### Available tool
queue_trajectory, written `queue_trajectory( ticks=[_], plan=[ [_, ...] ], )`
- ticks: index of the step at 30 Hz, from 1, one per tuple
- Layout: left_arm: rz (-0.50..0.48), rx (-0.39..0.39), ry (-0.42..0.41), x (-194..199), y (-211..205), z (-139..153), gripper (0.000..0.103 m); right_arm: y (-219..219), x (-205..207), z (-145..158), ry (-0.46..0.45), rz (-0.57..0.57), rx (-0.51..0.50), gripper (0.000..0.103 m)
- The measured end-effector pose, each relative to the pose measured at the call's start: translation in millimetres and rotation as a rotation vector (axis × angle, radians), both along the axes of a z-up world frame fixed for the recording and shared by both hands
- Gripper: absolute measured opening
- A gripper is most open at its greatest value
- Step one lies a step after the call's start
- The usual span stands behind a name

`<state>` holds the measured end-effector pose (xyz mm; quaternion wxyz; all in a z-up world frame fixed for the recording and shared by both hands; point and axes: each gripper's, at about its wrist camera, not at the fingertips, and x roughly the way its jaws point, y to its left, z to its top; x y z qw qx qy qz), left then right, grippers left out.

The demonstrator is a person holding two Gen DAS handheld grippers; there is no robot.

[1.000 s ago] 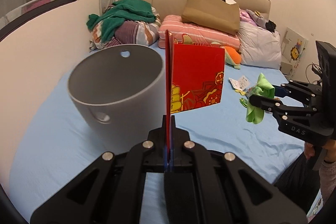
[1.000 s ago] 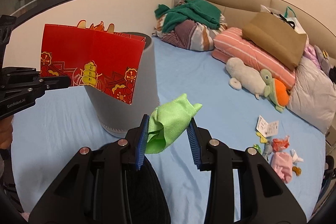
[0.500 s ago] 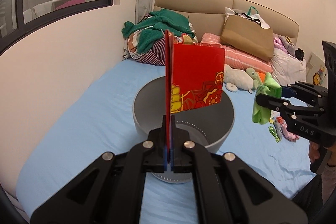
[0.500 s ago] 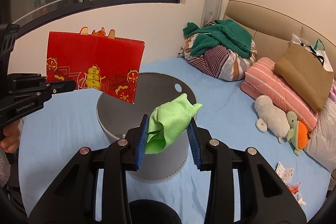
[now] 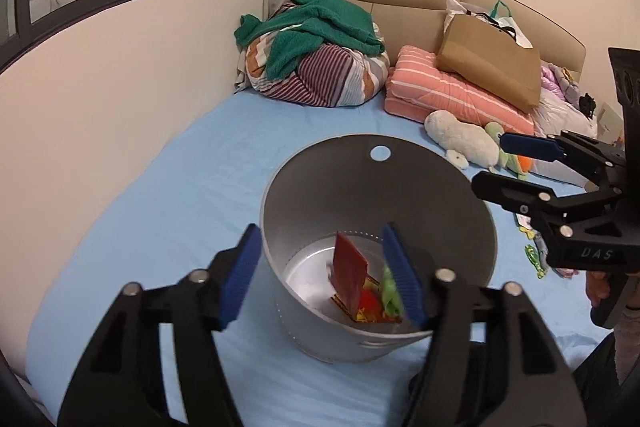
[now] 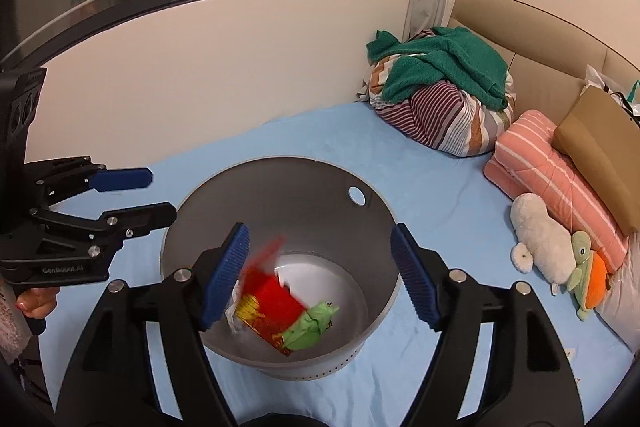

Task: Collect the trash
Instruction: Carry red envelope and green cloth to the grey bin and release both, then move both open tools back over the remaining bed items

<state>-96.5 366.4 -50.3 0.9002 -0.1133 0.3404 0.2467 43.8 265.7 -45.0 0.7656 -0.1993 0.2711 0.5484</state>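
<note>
A grey round bin (image 5: 460, 227) (image 6: 320, 179) stands on the blue bed sheet. Inside it lie a red paper bag (image 5: 351, 277) (image 6: 272, 301) and a green cloth (image 5: 391, 291) (image 6: 310, 319), with a bit of white paper beside them. My left gripper (image 5: 320, 277) (image 6: 154, 197) hovers over the bin's near rim, its jaws opening with nothing held between them. My right gripper (image 6: 320, 275) (image 5: 490, 165) hangs above the bin too, jaws opening, and nothing is pressed between its pads.
Small scraps of trash (image 5: 534, 259) lie on the sheet right of the bin. A bundle of striped bedding with a green towel (image 5: 316, 59), a pink folded blanket (image 5: 432, 91), a brown paper bag (image 5: 488, 63) and plush toys (image 5: 460, 139) crowd the headboard end. The wall runs along the left.
Both grippers moved over the bin and their jaws spread. The red paper bag left the left gripper and the green cloth left the right one; both now lie inside the bin.
</note>
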Motion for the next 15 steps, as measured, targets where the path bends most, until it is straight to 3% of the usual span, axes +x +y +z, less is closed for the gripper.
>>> queue_trajectory(
  ticks=[7,15],
  plan=[
    [-0.021,0.028,0.03,14.2,-13.2,-6.2,0.067,-15.4,11.0,-12.2,0.0,-0.028,-0.016,0.07],
    [-0.129,0.075,0.045,40.4,-63.9,-8.5,0.067,-81.7,24.6,-36.2,-0.004,-0.144,-0.041,0.07]
  ],
)
